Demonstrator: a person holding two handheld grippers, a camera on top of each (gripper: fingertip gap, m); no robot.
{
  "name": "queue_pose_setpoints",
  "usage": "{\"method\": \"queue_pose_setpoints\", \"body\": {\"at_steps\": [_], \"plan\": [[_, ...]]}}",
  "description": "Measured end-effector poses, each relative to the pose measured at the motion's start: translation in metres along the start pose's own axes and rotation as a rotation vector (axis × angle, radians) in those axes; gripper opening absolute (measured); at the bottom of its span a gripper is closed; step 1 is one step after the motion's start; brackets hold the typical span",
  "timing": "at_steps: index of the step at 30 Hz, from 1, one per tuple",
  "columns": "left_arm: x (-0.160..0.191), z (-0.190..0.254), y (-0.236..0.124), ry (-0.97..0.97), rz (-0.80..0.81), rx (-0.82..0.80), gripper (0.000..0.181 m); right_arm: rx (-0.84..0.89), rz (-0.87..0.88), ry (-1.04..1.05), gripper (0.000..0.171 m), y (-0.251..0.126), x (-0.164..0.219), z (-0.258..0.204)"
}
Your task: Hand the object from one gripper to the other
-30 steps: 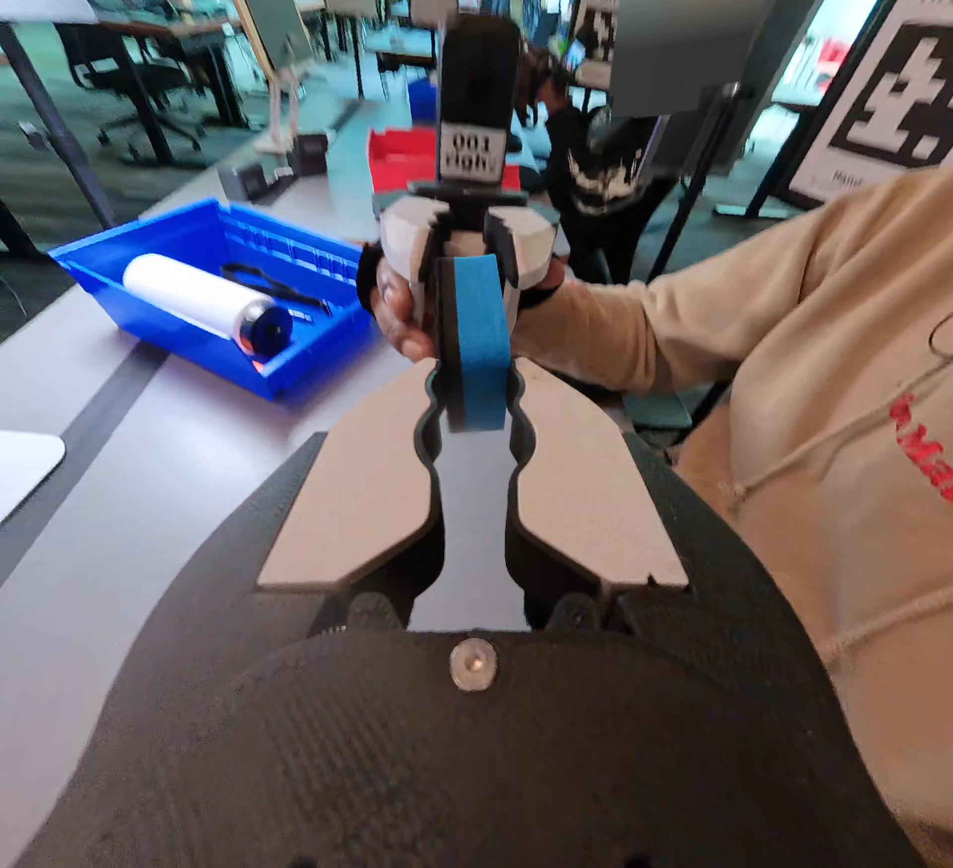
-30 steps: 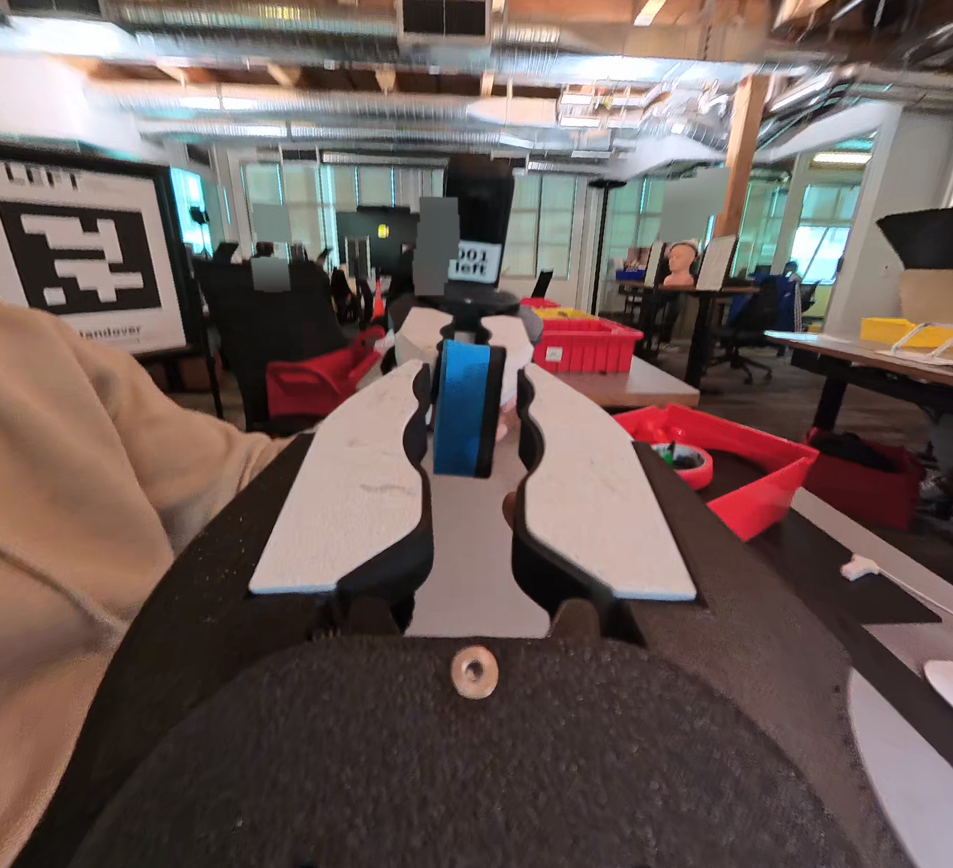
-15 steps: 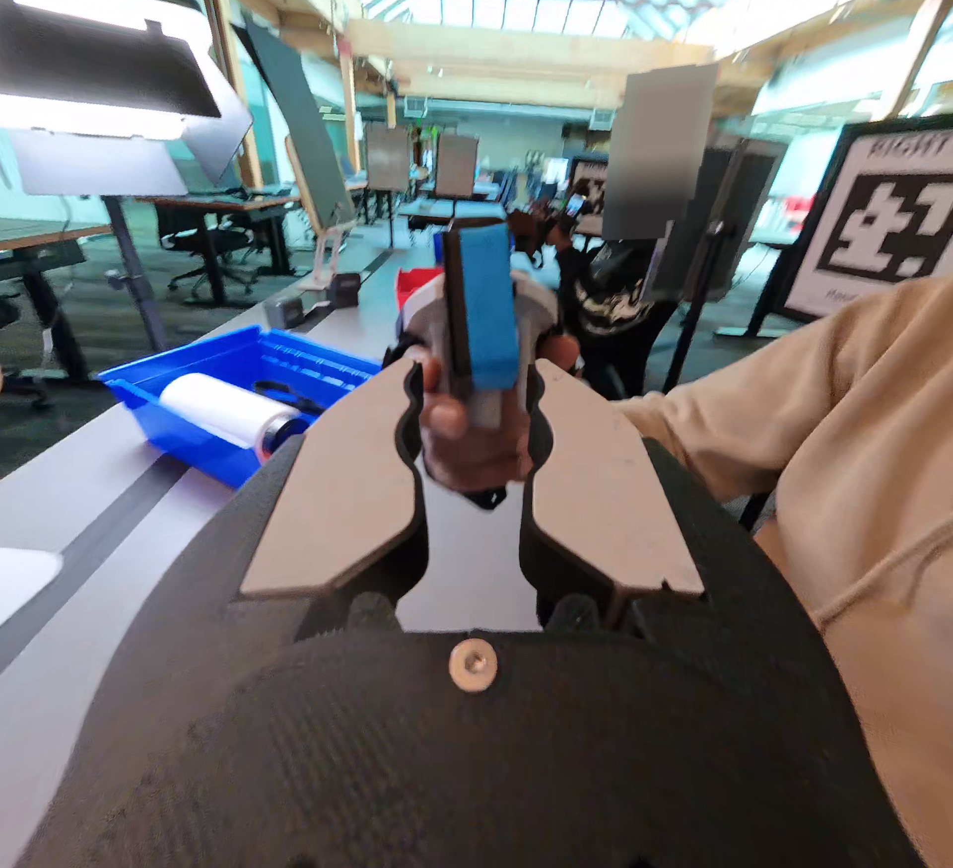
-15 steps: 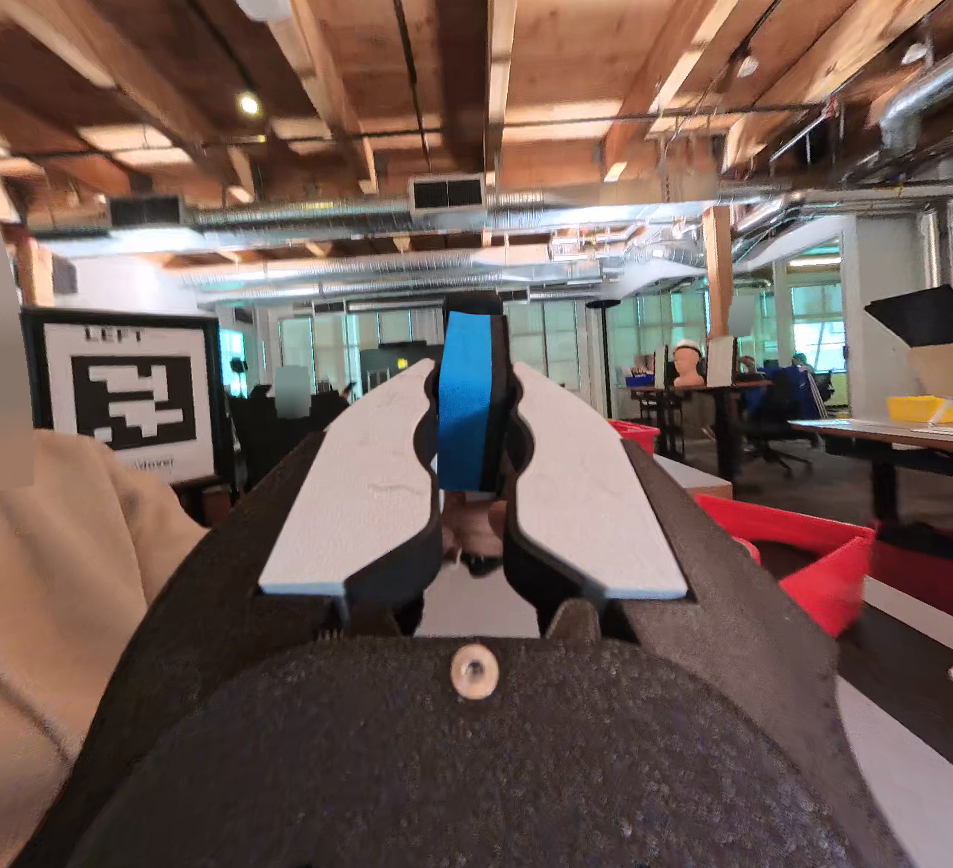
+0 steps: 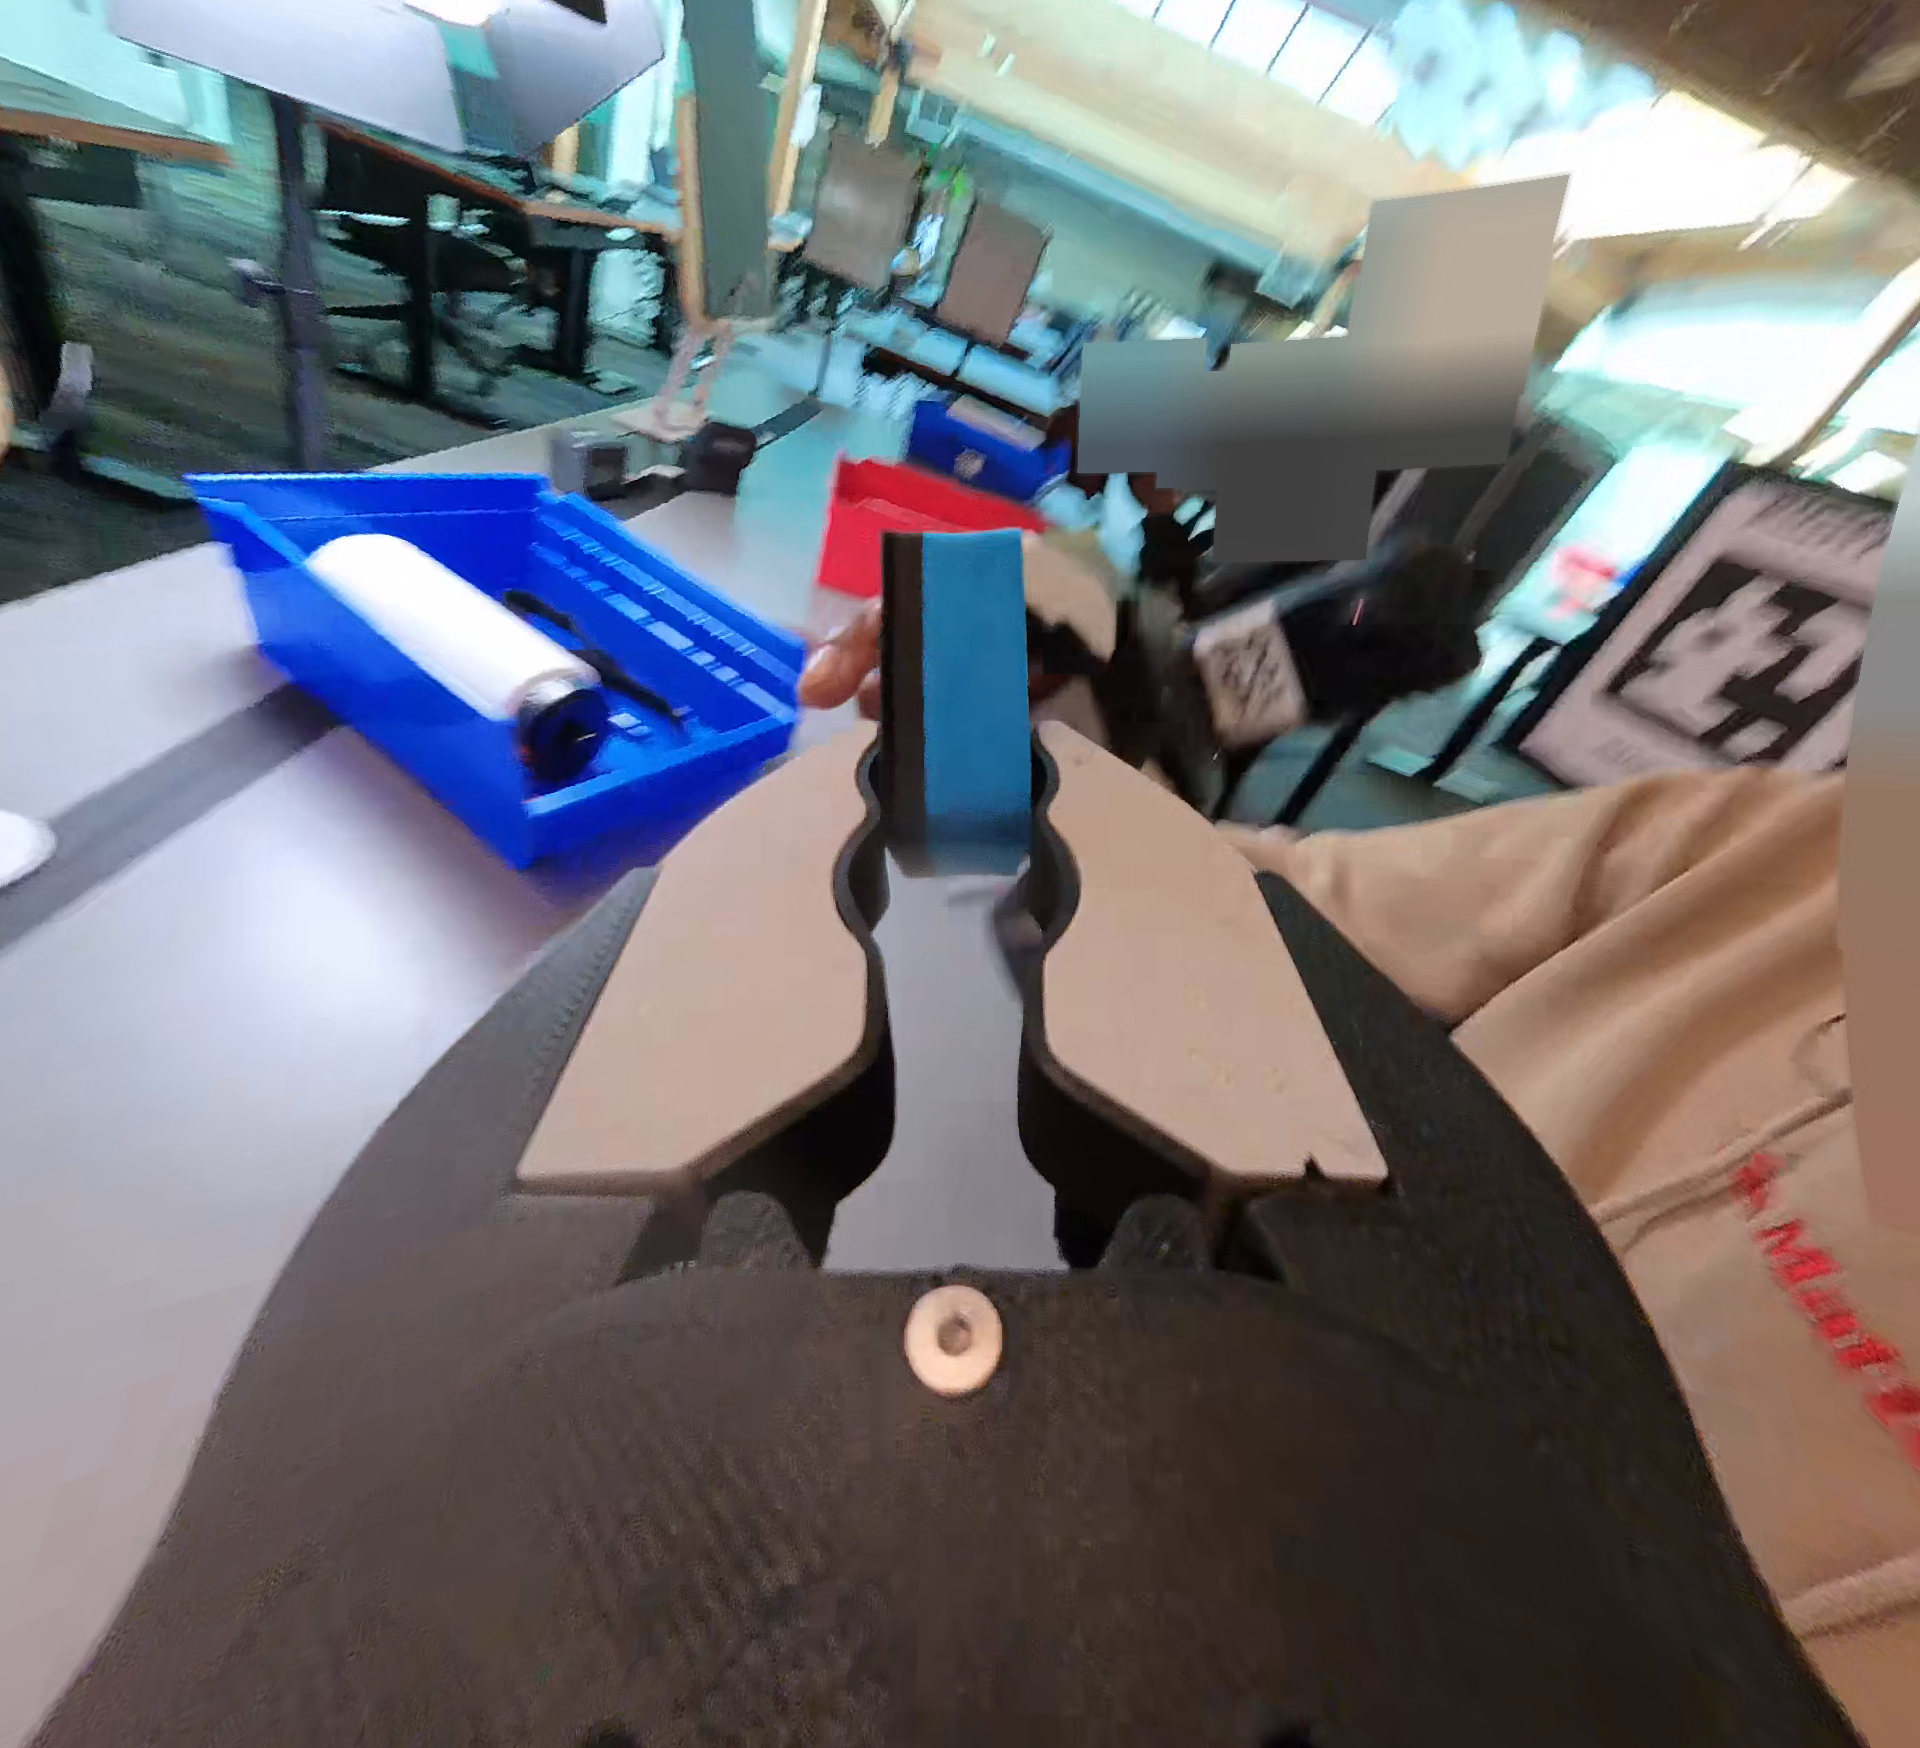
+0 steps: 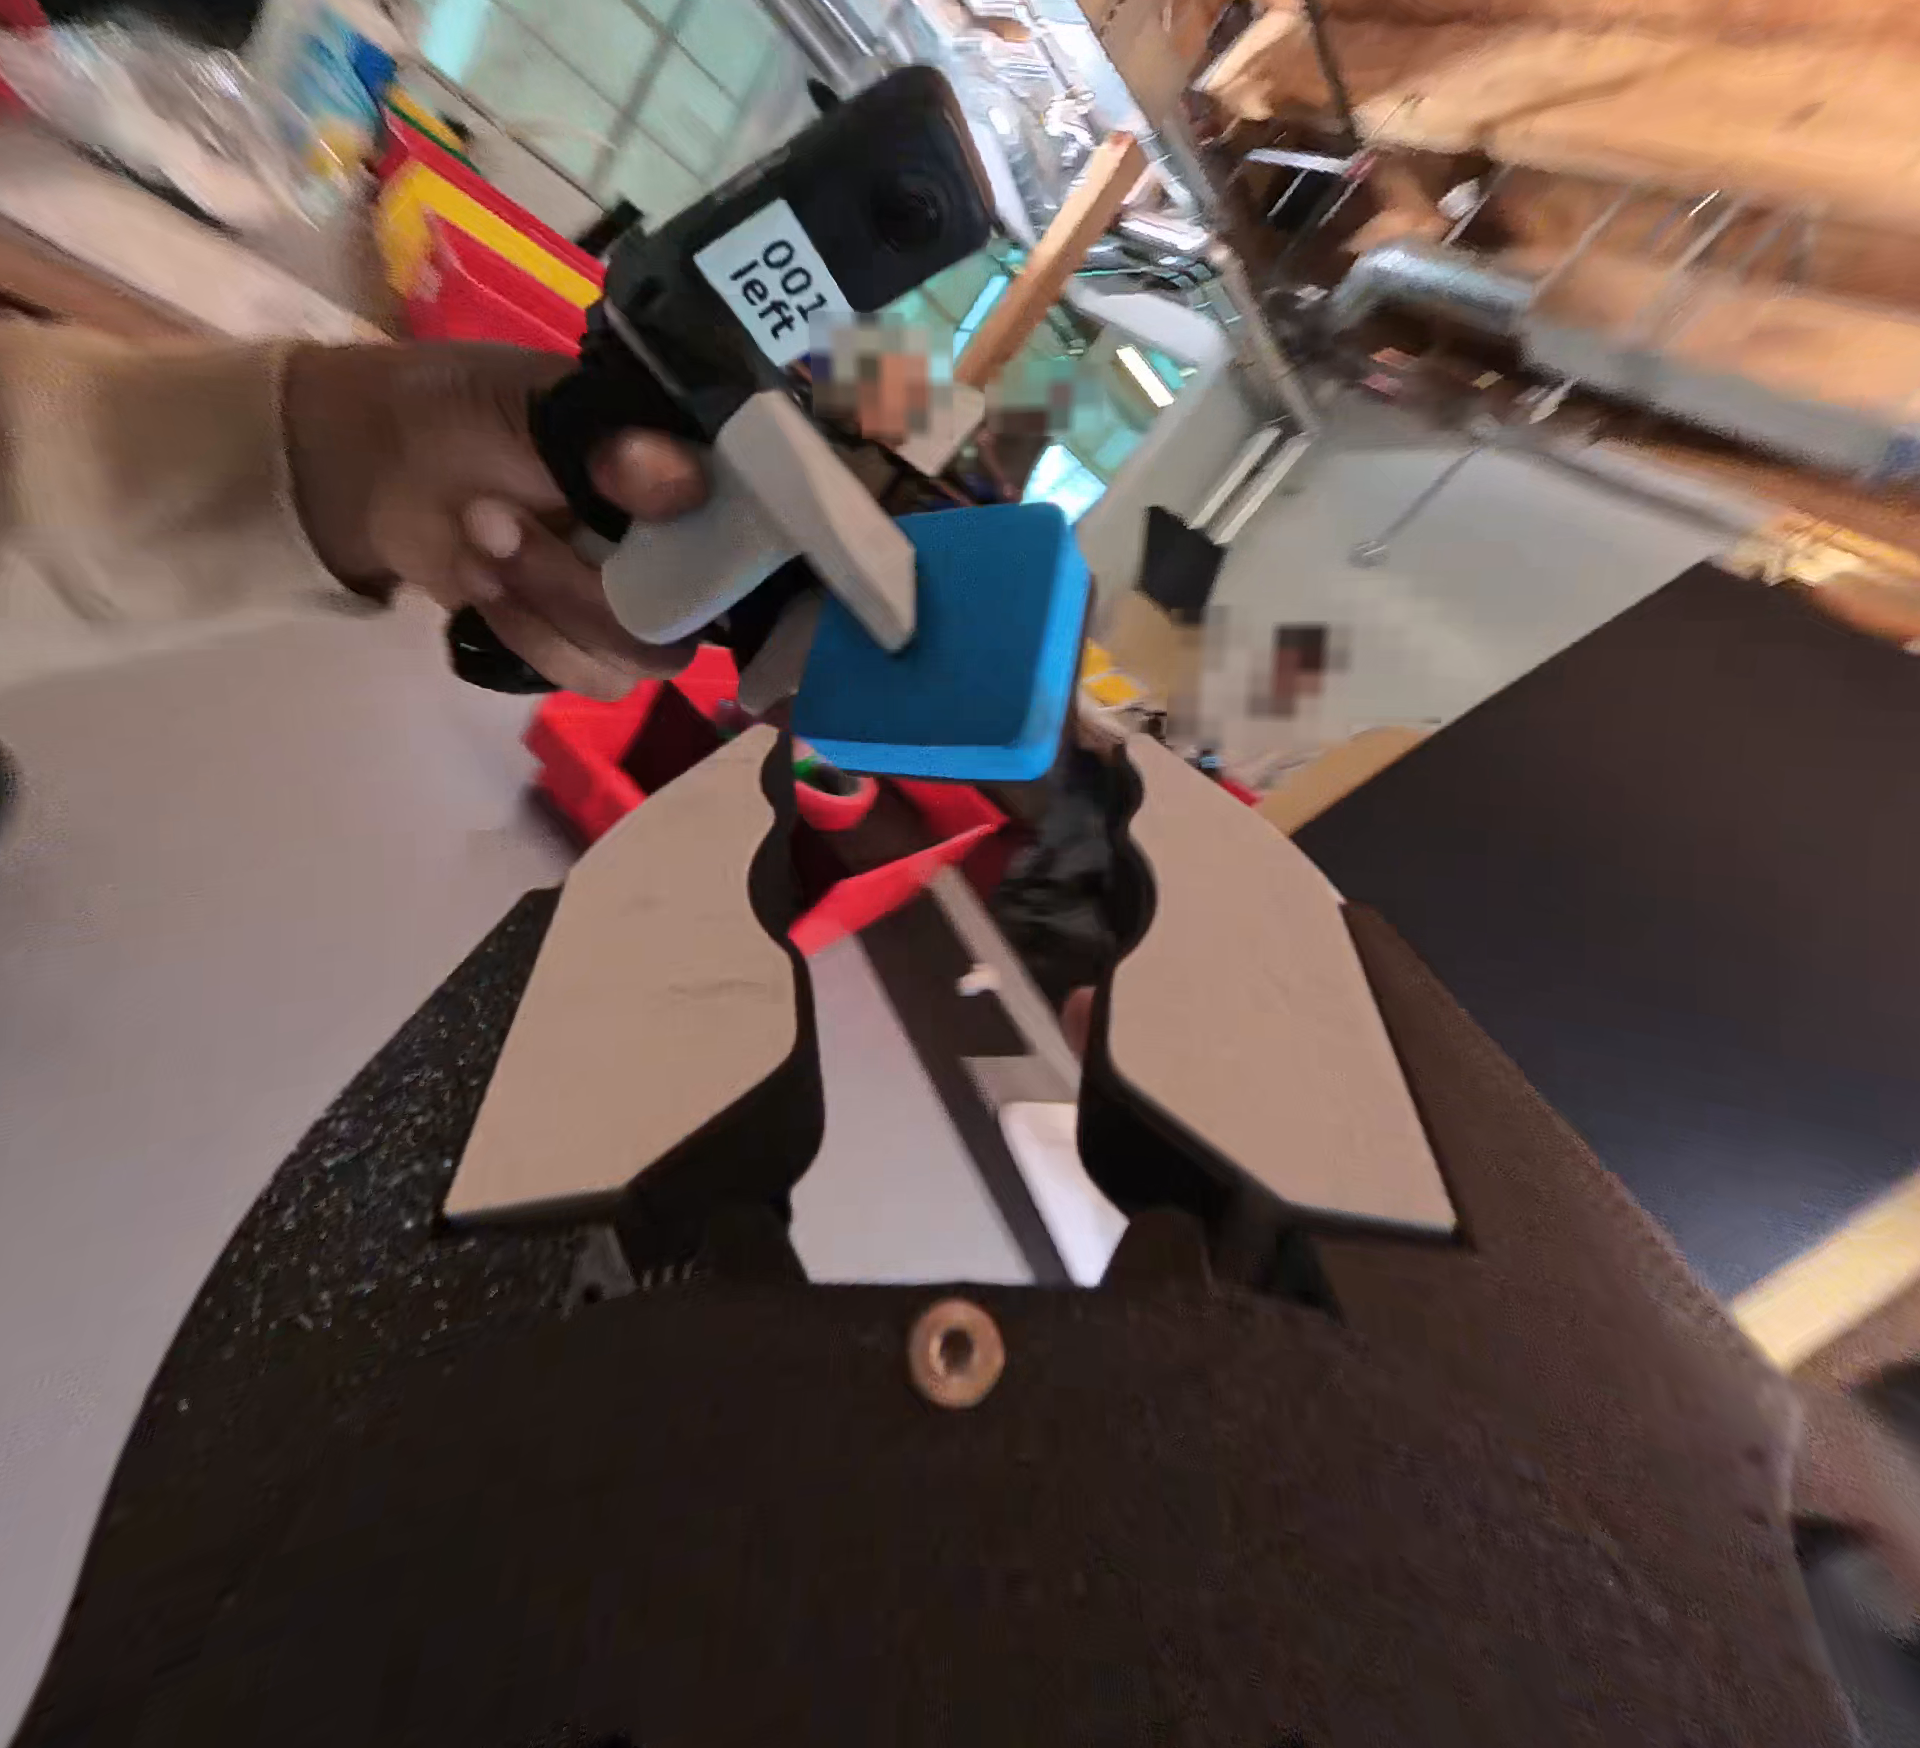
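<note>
While the left gripper (image 5: 956, 815) clamps the blue foam block (image 5: 971, 711) upright between its fingertips at the centre of its own view, the right gripper (image 6: 951, 794) stands empty with fingers spread, the block (image 6: 951, 649) just above its tips.

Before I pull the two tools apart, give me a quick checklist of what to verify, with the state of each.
1. Left tool shut on the blue pad: ok.
2. Right tool open and off the pad: ok.
3. Pad gripped deep enough: cannot tell; only one corner sits between the fingers.
4. Pad clear of the red bin below: ok.
5. Blue bin out of the way: ok.
</note>
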State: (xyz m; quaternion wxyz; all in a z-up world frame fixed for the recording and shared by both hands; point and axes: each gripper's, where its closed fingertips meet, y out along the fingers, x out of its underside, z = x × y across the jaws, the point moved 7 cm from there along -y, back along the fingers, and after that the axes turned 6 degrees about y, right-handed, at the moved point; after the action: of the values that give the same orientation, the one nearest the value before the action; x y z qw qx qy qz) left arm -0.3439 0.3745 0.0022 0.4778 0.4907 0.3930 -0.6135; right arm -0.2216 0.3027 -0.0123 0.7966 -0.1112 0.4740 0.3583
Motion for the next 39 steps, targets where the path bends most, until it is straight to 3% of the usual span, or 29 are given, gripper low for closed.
{"method": "queue_pose_setpoints", "body": {"at_steps": [4, 7, 11, 12, 15, 18, 21, 26, 31, 33, 36, 39], "plan": [[0.003, -0.001, 0.012, -0.183, 0.103, 0.125, 0.023, 0.172, -0.032, -0.212, 0.083, 0.012, 0.002, -0.015], [0.005, 0.002, 0.018, -0.227, 0.106, 0.191, 0.023, 0.24, 0.013, -0.231, 0.056, 0.004, -0.005, -0.007], [0.01, 0.007, 0.024, -0.222, 0.043, 0.228, 0.023, 0.146, 0.0, -0.299, 0.065, -0.001, -0.01, -0.006], [0.011, 0.008, 0.025, -0.22, 0.032, 0.238, 0.023, 0.097, -0.021, -0.305, 0.057, -0.001, -0.009, -0.009], [0.01, 0.013, 0.026, -0.138, 0.018, 0.249, 0.028, 0.032, -0.037, -0.28, 0.057, -0.007, -0.013, -0.007], [0.002, 0.022, 0.018, 0.162, 0.038, 0.129, 0.05, -0.124, -0.003, 0.034, 0.057, -0.015, -0.018, 0.005], [0.006, 0.031, 0.012, 0.489, -0.095, -0.028, 0.057, -0.41, -0.059, 0.425, 0.057, -0.022, -0.008, 0.012], [0.019, 0.038, 0.02, 0.5, -0.202, 0.051, 0.059, -0.706, -0.11, 0.755, 0.057, -0.02, 0.008, 0.004], [0.024, 0.031, 0.025, 0.371, -0.235, 0.099, 0.056, -0.724, -0.138, 0.751, 0.057, -0.017, 0.016, -0.001], [0.017, 0.026, 0.023, 0.279, -0.182, 0.072, 0.056, -0.625, -0.103, 0.708, 0.058, -0.016, 0.014, 0.007], [0.012, 0.014, 0.018, 0.07, -0.107, 0.114, 0.056, -0.399, -0.018, 0.423, 0.061, -0.024, 0.002, 0.018], [0.016, 0.004, 0.017, -0.128, -0.079, 0.202, 0.056, -0.31, -0.087, 0.117, 0.065, -0.028, -0.007, 0.01]]}}
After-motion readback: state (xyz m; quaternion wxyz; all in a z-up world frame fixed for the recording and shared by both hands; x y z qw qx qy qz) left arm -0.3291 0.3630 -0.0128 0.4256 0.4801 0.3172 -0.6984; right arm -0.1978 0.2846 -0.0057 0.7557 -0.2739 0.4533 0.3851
